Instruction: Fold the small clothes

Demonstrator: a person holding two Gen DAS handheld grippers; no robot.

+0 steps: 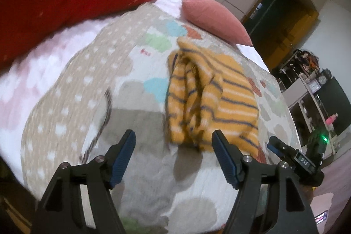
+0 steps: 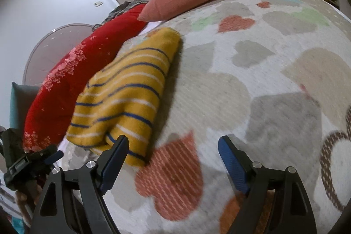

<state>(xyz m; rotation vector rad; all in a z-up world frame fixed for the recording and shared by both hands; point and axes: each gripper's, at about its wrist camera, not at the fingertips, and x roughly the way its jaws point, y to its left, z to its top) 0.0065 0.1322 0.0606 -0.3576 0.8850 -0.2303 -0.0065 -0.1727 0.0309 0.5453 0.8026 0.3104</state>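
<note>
Your left gripper [image 1: 173, 146] and right gripper [image 2: 173, 150] both stand spread and empty, so the fold looks done — you're letting go. The striped yellow knit top [image 1: 210, 98] lies bundled on the heart-print blanket [image 2: 252, 84], just ahead of the left gripper's tips; soft, thick, lumpy. Next, judge whether it needs flattening.

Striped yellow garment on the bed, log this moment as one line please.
striped yellow garment: folded bundle on heart blanket | left gripper: open, empty | right gripper: open, empty | both off cloth
</note>
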